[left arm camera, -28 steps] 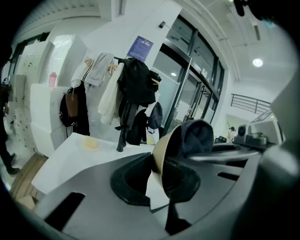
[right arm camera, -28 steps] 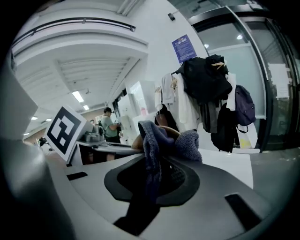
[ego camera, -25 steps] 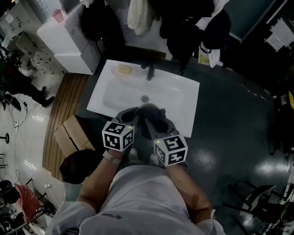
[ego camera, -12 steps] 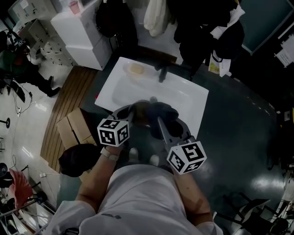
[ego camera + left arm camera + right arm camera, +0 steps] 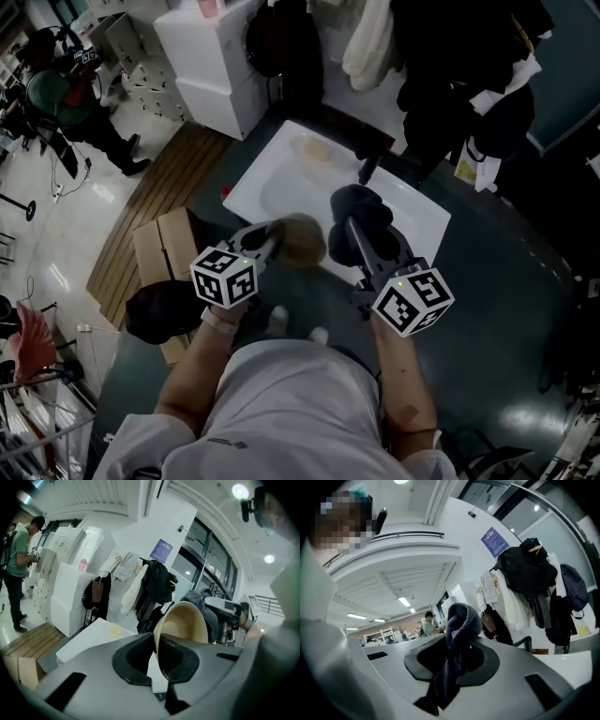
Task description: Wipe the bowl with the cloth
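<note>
A tan bowl (image 5: 302,240) is held on edge in my left gripper (image 5: 277,240), whose jaws are shut on its rim; in the left gripper view the bowl (image 5: 182,627) stands tilted between the jaws of my left gripper (image 5: 158,656). A dark blue cloth (image 5: 361,212) is bunched in my right gripper (image 5: 360,231), just right of the bowl. In the right gripper view the cloth (image 5: 458,623) rises in a fold above the shut jaws of my right gripper (image 5: 452,660) and hangs below them. Both are held above the white sink (image 5: 272,183).
A dark tap (image 5: 367,169) and a soap dish (image 5: 318,150) sit at the sink's far rim. White cabinets (image 5: 211,56) and hanging coats (image 5: 441,56) stand behind. Cardboard boxes (image 5: 164,248) and a wooden platform (image 5: 155,202) lie left. A person (image 5: 75,103) stands far left.
Both grippers have lifted out of the sink basin. The right gripper with the cloth has moved right, away from the bowl, which now shows on edge in the left gripper.
</note>
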Action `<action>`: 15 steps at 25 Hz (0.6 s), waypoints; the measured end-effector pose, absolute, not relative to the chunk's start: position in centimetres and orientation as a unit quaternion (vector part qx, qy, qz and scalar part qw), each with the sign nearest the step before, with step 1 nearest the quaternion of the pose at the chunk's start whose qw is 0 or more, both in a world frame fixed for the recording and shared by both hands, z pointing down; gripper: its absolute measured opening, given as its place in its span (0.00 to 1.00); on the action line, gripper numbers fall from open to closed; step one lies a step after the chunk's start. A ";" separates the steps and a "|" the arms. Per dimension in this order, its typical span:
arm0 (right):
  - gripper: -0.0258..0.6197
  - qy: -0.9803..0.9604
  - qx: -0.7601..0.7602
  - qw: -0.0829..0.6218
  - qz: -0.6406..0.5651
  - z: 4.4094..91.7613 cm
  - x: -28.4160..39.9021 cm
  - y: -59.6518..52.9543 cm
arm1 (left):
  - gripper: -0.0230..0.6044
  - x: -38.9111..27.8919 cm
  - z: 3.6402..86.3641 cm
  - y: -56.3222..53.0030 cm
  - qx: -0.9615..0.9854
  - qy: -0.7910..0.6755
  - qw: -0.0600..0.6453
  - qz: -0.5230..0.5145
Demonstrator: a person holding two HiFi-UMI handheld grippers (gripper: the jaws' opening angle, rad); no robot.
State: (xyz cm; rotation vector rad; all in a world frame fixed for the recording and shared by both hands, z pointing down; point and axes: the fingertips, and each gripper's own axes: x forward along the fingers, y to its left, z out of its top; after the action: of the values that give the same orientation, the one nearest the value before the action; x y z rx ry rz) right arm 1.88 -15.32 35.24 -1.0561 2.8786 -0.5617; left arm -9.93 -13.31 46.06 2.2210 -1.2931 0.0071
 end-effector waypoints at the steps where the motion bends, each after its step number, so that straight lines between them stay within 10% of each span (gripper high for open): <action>1: 0.17 0.927 -0.322 0.018 -0.189 35.2 1.1 -15.4 | 0.07 -9.9 45.9 -13.0 0.832 -0.478 0.280 0.002; 15: 0.17 0.952 -0.158 0.026 -0.259 36.1 -6.0 -12.1 | 0.07 -10.8 44.3 -10.8 0.841 -0.481 0.249 0.006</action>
State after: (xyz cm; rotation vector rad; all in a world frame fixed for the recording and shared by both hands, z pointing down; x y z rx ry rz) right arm -6.05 -12.15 36.08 -0.4897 2.9438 -0.8002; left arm -10.81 -10.77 44.31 2.2898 -1.3088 0.0151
